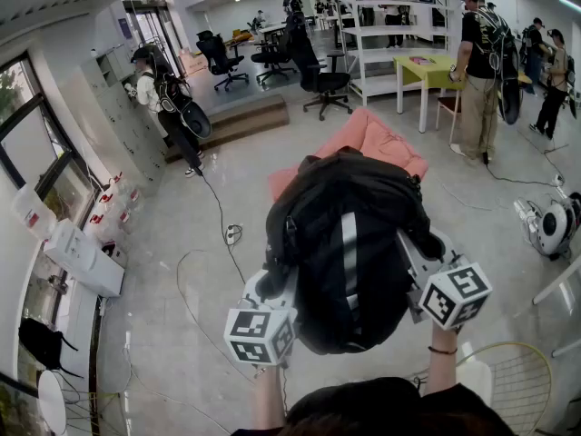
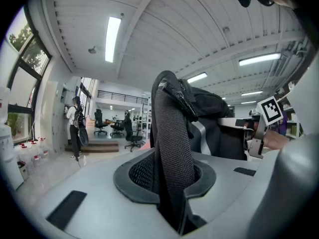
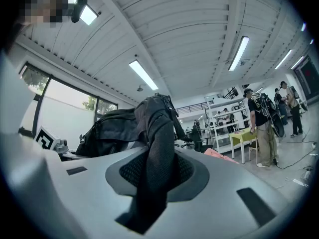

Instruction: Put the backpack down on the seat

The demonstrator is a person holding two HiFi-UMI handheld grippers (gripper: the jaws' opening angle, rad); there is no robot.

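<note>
A black backpack [image 1: 349,243] with a grey stripe hangs in the air between my two grippers, above the floor. My left gripper [image 1: 272,289] is shut on one black mesh shoulder strap [image 2: 172,148], which runs up out of its jaws. My right gripper [image 1: 416,257] is shut on the other shoulder strap [image 3: 154,163]. In the left gripper view the bag's body [image 2: 209,103] rises just behind the strap. The pink cushioned seat [image 1: 386,139] stands on the floor just beyond the backpack, partly hidden by it.
Black cables [image 1: 218,216] trail over the pale floor at the left. A yellow table [image 1: 427,71], white shelves [image 1: 381,34] and black office chairs [image 1: 322,80] stand farther back, with several people around. A racket [image 1: 513,375] lies at the lower right.
</note>
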